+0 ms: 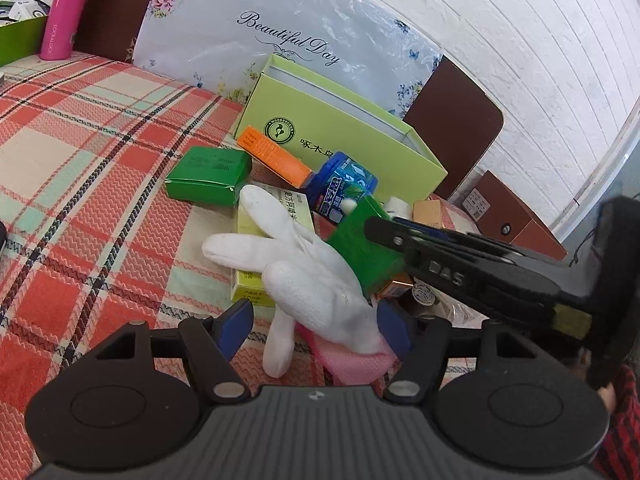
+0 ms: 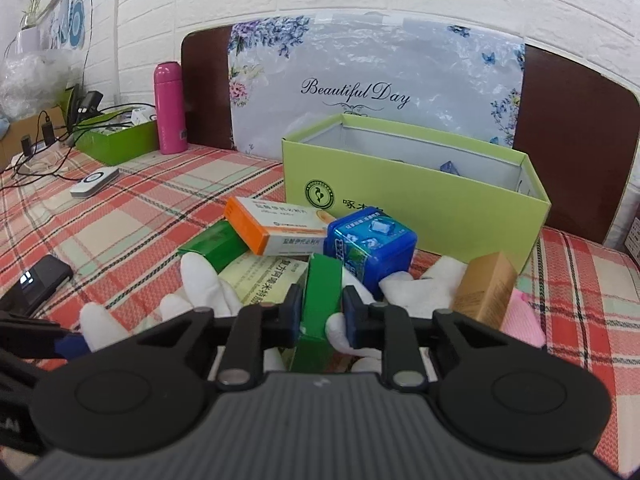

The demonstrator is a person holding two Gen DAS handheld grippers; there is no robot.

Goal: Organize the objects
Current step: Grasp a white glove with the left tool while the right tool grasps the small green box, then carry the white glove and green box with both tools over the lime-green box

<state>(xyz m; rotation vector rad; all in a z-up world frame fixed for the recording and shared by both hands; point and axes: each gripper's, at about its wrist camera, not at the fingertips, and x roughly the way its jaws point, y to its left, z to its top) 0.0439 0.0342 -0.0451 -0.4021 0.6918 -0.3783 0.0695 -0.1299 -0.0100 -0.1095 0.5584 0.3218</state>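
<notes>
My right gripper [image 2: 322,306] is shut on a small green box [image 2: 324,280], held upright on its narrow edge; from the left wrist view the same box [image 1: 360,248] hangs over the pile. A white glove [image 1: 304,272] lies between the spread fingers of my left gripper [image 1: 316,316], which is open; its pads do not press on it. The pile holds an orange-and-white medicine box [image 2: 276,224], a blue jar [image 2: 372,248], another green box [image 1: 208,176], a flat yellow-green box [image 2: 264,276] and a tan box [image 2: 484,288]. Behind them stands an open lime-green box [image 2: 420,216].
A pink cloth [image 1: 352,364] lies under the glove's cuff. On the plaid cover to the left are a pink bottle [image 2: 170,108], a green tray [image 2: 116,142] with cables, a white device [image 2: 94,182] and a black device [image 2: 36,284]. A headboard stands behind.
</notes>
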